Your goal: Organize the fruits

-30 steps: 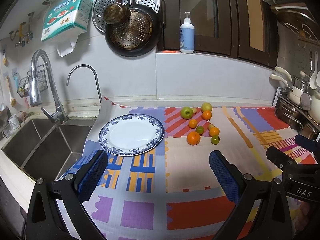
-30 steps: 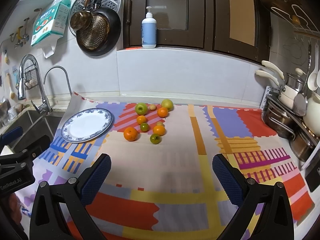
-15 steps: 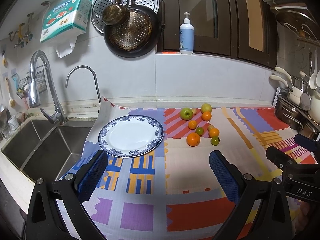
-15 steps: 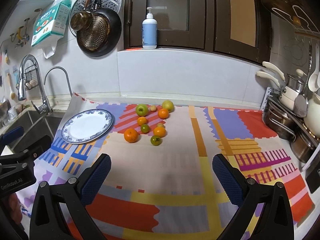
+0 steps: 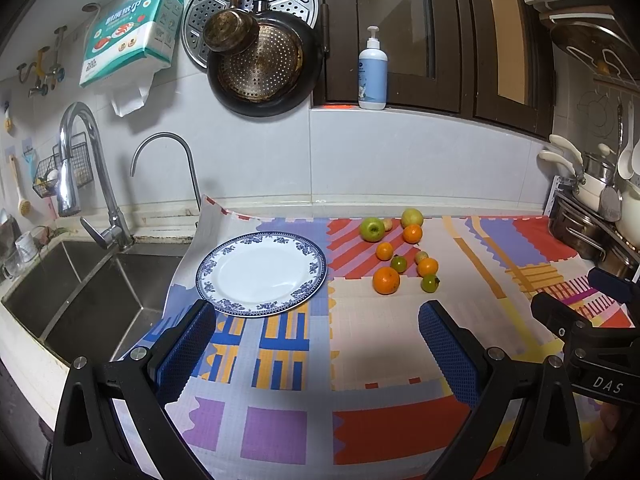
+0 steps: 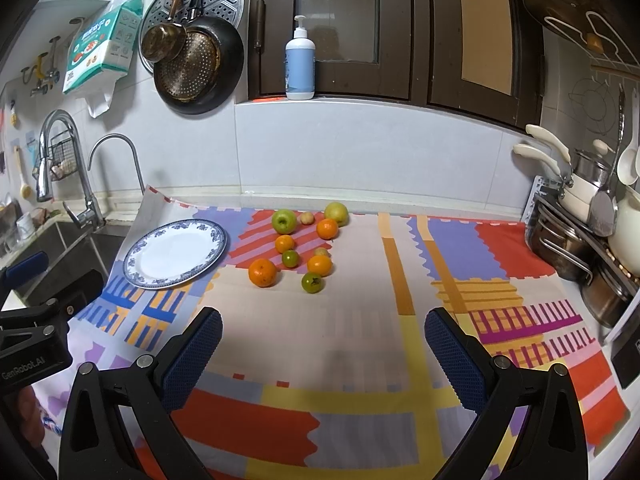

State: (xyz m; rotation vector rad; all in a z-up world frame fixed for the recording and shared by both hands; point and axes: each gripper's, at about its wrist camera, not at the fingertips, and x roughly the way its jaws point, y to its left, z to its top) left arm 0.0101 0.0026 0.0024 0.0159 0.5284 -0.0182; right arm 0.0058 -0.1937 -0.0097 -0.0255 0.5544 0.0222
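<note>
Both hand-held grippers gape wide and empty above the patterned tabletop.

The left hand-held gripper fills the bottom of its own view, fingers spread far apart and level, tips pointing toward the back wall, nothing between them. The right hand-held gripper sits the same way at the bottom of its view, wide and empty; its black body also juts in at the lower right of the left view. Just past the left finger, left of centre, lies a blue-rimmed plate, bare. Right of the plate, in mid-frame, the fruits are scattered on the mat: a green apple, a large orange, smaller oranges and green fruits close together. A sink takes the left edge.
</note>
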